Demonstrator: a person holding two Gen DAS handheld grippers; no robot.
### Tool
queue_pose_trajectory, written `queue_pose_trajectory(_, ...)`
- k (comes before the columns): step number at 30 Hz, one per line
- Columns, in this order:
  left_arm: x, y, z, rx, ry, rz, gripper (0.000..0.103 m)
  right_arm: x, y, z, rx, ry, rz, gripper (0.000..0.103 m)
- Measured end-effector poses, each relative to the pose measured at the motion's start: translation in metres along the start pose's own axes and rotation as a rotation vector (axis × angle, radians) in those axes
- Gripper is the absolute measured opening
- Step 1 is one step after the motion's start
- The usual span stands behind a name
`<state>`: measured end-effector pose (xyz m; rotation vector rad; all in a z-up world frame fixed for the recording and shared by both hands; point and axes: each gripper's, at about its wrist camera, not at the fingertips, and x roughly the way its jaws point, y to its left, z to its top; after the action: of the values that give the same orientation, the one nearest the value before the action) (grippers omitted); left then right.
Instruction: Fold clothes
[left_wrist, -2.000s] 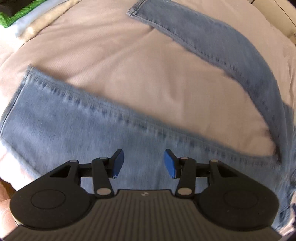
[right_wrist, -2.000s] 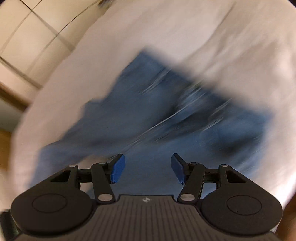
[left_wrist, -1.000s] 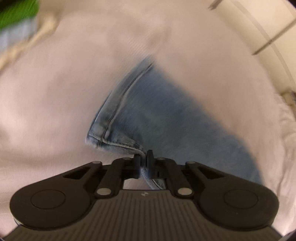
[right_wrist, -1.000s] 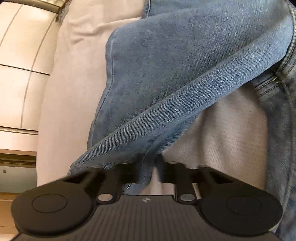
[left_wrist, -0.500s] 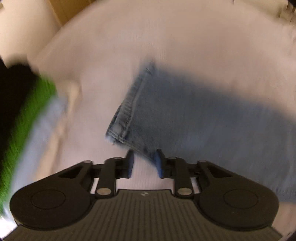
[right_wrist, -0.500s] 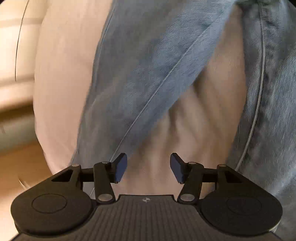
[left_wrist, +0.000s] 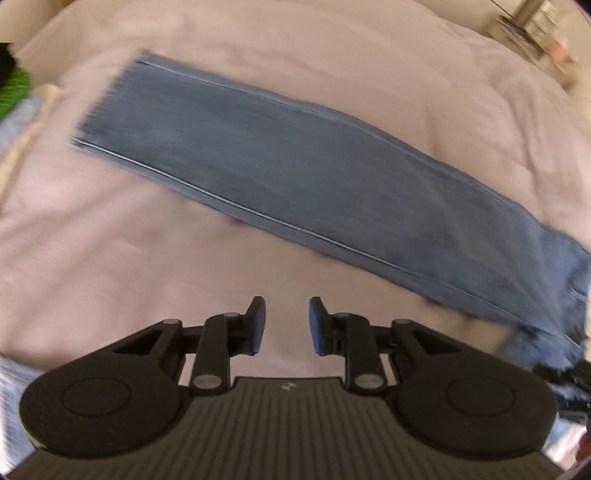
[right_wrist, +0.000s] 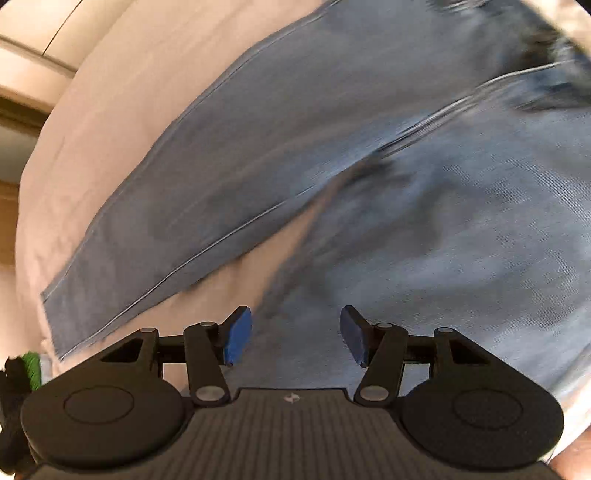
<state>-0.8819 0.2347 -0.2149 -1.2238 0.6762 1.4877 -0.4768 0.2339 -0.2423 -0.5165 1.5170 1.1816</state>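
Both tongs, left (left_wrist: 283, 325) and right (right_wrist: 295, 334), agape, empty above unlabelled jeans (left_wrist: 314, 177).

Right tool (right_wrist: 291, 334), black with blue pads, is sitting with jaws spread wide and nothing between them. Blue denim jeans (right_wrist: 424, 192) are lying on the pale pink bedsheet (right_wrist: 122, 110); one leg is stretching toward lower left, the wider part filling the right. Frame is motion-blurred. A green and black fabric item (right_wrist: 27, 365) is showing at the left edge.

Black ribbed left gripper (left_wrist: 283, 325), blue fingertips (left_wrist: 257, 325)
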Motion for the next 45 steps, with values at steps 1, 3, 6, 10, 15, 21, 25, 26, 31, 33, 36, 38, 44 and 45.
queue_pose_trajectory(1, 0.002, -0.012, -0.008, -0.002, 0.008, 0.003, 0.021, -0.009, -0.012, 0.007, -0.008, -0.017, -0.018, 0.056)
queue_pose_trajectory(3, 0.006, -0.036, -0.025, -0.005, 0.023, 0.009, 0.021, -0.028, -0.034, 0.021, -0.051, -0.058, -0.057, 0.056)
queue_pose_trajectory(6, 0.012, -0.072, -0.05, -0.009, 0.046, 0.018, 0.025, -0.052, -0.069, 0.046, -0.144, -0.091, -0.09, 0.057)
queue_pose_trajectory(10, 0.019, -0.118, -0.083, -0.015, 0.078, 0.033, 0.026, -0.064, -0.114, 0.074, -0.306, -0.089, -0.182, 0.058)
queue_pose_trajectory(15, 0.018, -0.155, -0.147, -0.023, 0.146, 0.128, 0.027, -0.031, -0.17, 0.08, -0.61, 0.059, -0.419, 0.061)
queue_pose_trajectory(21, -0.001, -0.186, -0.186, -0.02, 0.15, 0.2, 0.032, -0.074, -0.185, 0.088, -0.681, -0.008, -0.256, 0.064)
queue_pose_trajectory(25, -0.017, -0.191, -0.186, -0.046, 0.11, 0.192, 0.038, -0.088, -0.192, 0.115, -0.66, -0.098, -0.204, 0.062)
queue_pose_trajectory(26, -0.018, -0.193, -0.184, -0.042, 0.108, 0.19, 0.038, -0.087, -0.198, 0.129, -0.623, -0.113, -0.183, 0.061)
queue_pose_trajectory(31, -0.009, -0.225, -0.162, 0.011, 0.083, 0.101, 0.037, -0.072, -0.232, 0.173, -0.5, -0.131, -0.101, 0.057)
queue_pose_trajectory(33, 0.002, -0.245, -0.147, 0.042, 0.072, 0.045, 0.037, -0.063, -0.242, 0.179, -0.518, -0.114, -0.051, 0.055)
queue_pose_trajectory(36, 0.017, -0.279, -0.135, 0.089, 0.064, -0.01, 0.037, -0.056, -0.243, 0.186, -0.588, -0.121, 0.017, 0.051)
queue_pose_trajectory(38, 0.026, -0.299, -0.129, 0.113, 0.061, -0.023, 0.037, -0.051, -0.241, 0.192, -0.645, -0.119, 0.059, 0.036)
queue_pose_trajectory(44, 0.044, -0.329, -0.122, 0.14, 0.095, -0.045, 0.037, -0.042, -0.227, 0.197, -0.858, -0.069, 0.11, 0.026)
queue_pose_trajectory(45, 0.046, -0.331, -0.121, 0.143, 0.103, -0.04, 0.037, -0.038, -0.227, 0.2, -0.861, -0.052, 0.124, 0.026)
